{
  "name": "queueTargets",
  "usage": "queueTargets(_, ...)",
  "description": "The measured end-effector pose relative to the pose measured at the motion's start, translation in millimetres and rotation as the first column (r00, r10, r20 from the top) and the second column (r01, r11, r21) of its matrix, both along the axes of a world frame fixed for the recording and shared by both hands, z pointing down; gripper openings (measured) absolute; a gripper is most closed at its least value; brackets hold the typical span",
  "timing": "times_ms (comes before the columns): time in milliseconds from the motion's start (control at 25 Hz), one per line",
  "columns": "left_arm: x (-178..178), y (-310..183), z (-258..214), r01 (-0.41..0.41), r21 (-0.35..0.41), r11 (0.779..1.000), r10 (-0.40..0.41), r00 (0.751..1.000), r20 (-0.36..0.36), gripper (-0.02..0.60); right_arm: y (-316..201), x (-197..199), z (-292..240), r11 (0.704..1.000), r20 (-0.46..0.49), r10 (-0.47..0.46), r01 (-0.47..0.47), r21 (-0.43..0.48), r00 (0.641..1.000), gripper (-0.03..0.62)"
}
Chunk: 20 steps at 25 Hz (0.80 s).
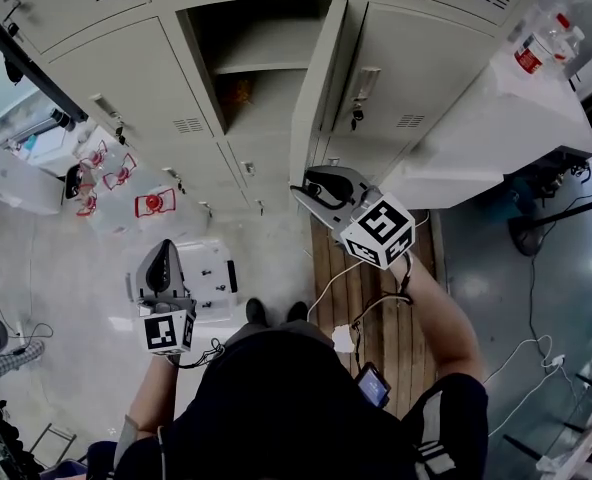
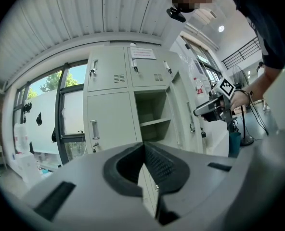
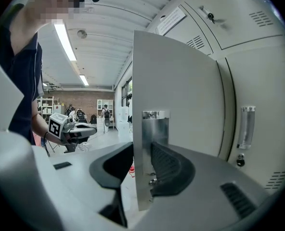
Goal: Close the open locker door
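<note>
Locker door (image 3: 181,95): painted sheet metal, smooth, matt pale grey.
Latch plate (image 3: 155,129): bare metal, bright, faintly brushed.
Right gripper (image 3: 141,165): matt grey plastic shell; pads (image 3: 169,170) black, ribbed, rubbery.
Walkway planks (image 1: 376,298): bare wood, grained.
Floor (image 1: 56,268): pale, smooth, slight sheen.
Ceiling (image 2: 84,18): corrugated sheet, matt white.

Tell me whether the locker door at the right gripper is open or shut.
Open. The locker door stands swung out from its compartment, whose shelf shows inside; the right gripper is closed on the door's free edge.
</note>
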<state>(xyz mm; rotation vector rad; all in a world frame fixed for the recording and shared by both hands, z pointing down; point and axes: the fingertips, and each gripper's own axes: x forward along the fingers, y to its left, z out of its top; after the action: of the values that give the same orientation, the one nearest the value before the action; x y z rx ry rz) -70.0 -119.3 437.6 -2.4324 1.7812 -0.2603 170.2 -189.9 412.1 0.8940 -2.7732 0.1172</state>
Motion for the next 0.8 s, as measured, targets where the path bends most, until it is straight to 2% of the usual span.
queueTargets(440, -25, -1, -2, 0.027, 0.005, 1.000, -0.027, 0.999, -0.026, 0.003, -20, -33, 0, 0.993, 0.009, 0.118, -0.118, 0.019, 0.993, 0.117)
queueTargets(600, -35, -1, 2, 0.022, 0.002, 1.000, -0.022, 1.000, 0.001, 0.003, -31, -48, 0, 0.985, 0.020, 0.167, -0.167, 0.032, 0.986, 0.115)
queueTargets(800, -46, -5, 1, 0.029, 0.005, 1.000, -0.029, 0.999, -0.015, 0.003, -48, -66, 0, 0.974, 0.027, 0.221, -0.222, 0.039, 0.975, 0.112)
